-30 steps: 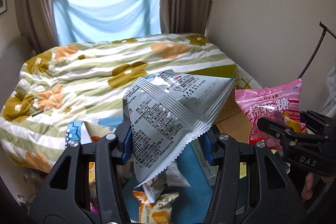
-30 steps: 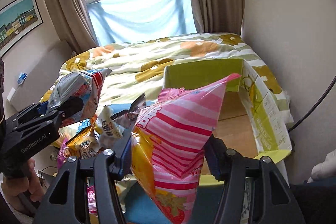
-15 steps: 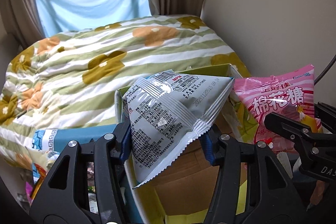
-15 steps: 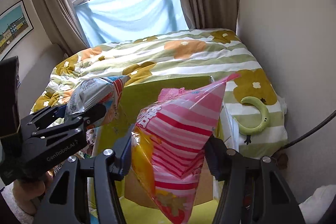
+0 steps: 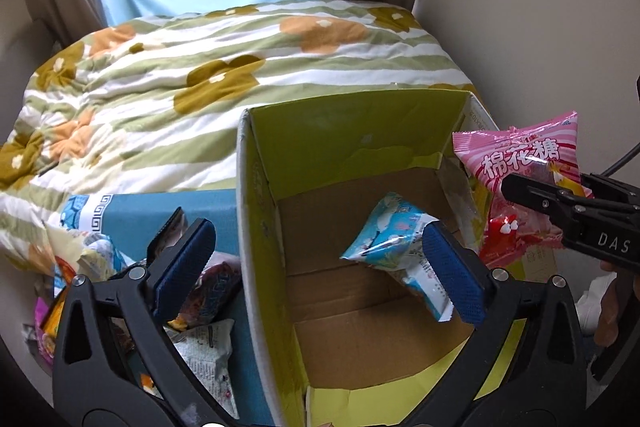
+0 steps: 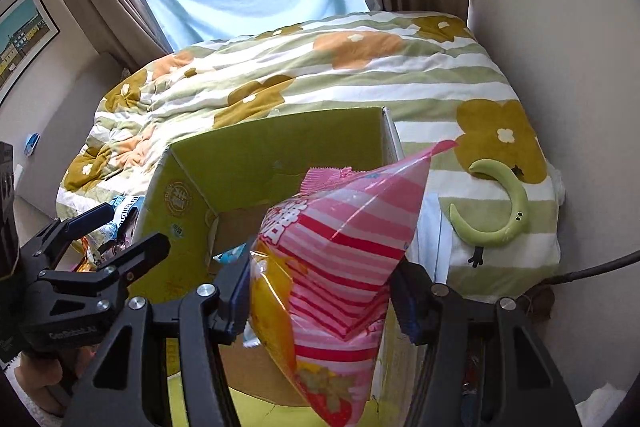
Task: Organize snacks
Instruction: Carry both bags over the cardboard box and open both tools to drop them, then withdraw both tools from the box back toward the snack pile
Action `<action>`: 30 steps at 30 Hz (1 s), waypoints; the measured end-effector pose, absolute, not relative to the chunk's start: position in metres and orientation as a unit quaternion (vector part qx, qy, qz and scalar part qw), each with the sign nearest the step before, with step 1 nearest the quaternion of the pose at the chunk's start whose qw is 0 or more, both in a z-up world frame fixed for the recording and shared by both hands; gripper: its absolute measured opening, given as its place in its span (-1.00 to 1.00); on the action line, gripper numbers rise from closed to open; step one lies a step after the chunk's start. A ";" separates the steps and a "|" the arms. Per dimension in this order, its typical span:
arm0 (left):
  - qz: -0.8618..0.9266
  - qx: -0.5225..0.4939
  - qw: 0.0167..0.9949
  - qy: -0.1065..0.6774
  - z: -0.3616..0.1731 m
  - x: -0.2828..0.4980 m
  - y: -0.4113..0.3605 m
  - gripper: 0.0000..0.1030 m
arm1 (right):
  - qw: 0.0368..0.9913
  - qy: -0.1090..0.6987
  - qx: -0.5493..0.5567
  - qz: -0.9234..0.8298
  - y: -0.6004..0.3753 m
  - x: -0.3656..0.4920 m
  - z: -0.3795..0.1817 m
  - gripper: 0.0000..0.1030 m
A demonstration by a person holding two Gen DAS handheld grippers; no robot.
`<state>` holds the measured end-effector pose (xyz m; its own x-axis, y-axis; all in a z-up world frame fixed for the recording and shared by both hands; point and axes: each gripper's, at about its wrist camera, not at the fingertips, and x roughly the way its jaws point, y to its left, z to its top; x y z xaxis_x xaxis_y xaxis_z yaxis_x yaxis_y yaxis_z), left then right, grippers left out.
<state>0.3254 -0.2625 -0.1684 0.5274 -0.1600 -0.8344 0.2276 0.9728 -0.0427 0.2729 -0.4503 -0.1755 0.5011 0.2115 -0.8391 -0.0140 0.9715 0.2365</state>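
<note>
An open green cardboard box (image 5: pixel 340 135) stands on the bed. My left gripper (image 5: pixel 316 247) hangs over it, its jaws opening wide with nothing pressed between the pads. A blue-and-white snack packet (image 5: pixel 388 243) sits loose inside the box, just behind the right pad (image 5: pixel 452 271). My right gripper (image 6: pixel 320 287) is shut on a pink striped marshmallow bag (image 6: pixel 340 247) above the box's (image 6: pixel 260 147) right side. In the left wrist view the same bag (image 5: pixel 520 163) and gripper (image 5: pixel 560 203) show at the right. The left gripper (image 6: pixel 132 227) appears open in the right wrist view.
A blue tray (image 5: pixel 160 211) with several snack packets (image 5: pixel 204 355) lies left of the box. The flowered quilt (image 5: pixel 200 67) covers the bed behind. A green crescent toy (image 6: pixel 508 211) rests right of the box. A wall and a cable (image 6: pixel 592 267) close in the right side.
The left jaws opened and the packet they held dropped into the box. Both grippers moved from the snack tray over to the box and tilted downward; the right still holds the pink bag.
</note>
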 end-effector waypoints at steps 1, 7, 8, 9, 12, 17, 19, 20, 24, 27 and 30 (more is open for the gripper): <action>-0.106 0.034 0.874 0.472 -0.167 0.323 -0.259 0.99 | 0.860 0.496 0.103 0.069 -0.450 0.275 -0.174 0.06; -0.087 0.010 0.878 0.471 -0.163 0.315 -0.235 0.99 | 0.860 0.490 0.101 0.106 -0.437 0.297 -0.162 0.08; -0.083 0.011 0.878 0.471 -0.162 0.315 -0.232 0.99 | 0.857 0.491 0.108 0.113 -0.436 0.303 -0.164 0.08; -0.078 0.012 0.879 0.470 -0.161 0.314 -0.230 0.99 | 0.855 0.492 0.116 0.117 -0.435 0.307 -0.166 0.08; -0.066 0.011 0.881 0.469 -0.160 0.309 -0.223 0.99 | 0.861 0.482 0.122 0.108 -0.434 0.316 -0.173 0.14; -0.052 0.008 0.879 0.474 -0.163 0.301 -0.215 0.99 | 0.873 0.457 0.135 0.102 -0.439 0.316 -0.178 0.81; -0.049 0.004 0.878 0.476 -0.165 0.298 -0.213 0.99 | 0.875 0.457 0.127 0.098 -0.439 0.311 -0.177 0.82; -0.047 0.003 0.877 0.477 -0.166 0.296 -0.212 0.99 | 0.876 0.458 0.117 0.094 -0.438 0.308 -0.177 0.81; -0.043 0.000 0.876 0.480 -0.164 0.291 -0.209 0.99 | 0.871 0.474 0.093 0.092 -0.437 0.302 -0.180 0.82; -0.044 0.001 0.881 0.471 -0.156 0.285 -0.209 0.99 | 0.872 0.473 0.089 0.087 -0.438 0.294 -0.176 0.82; -0.045 0.000 0.886 0.461 -0.143 0.277 -0.204 0.99 | 0.877 0.466 0.084 0.080 -0.439 0.285 -0.164 0.82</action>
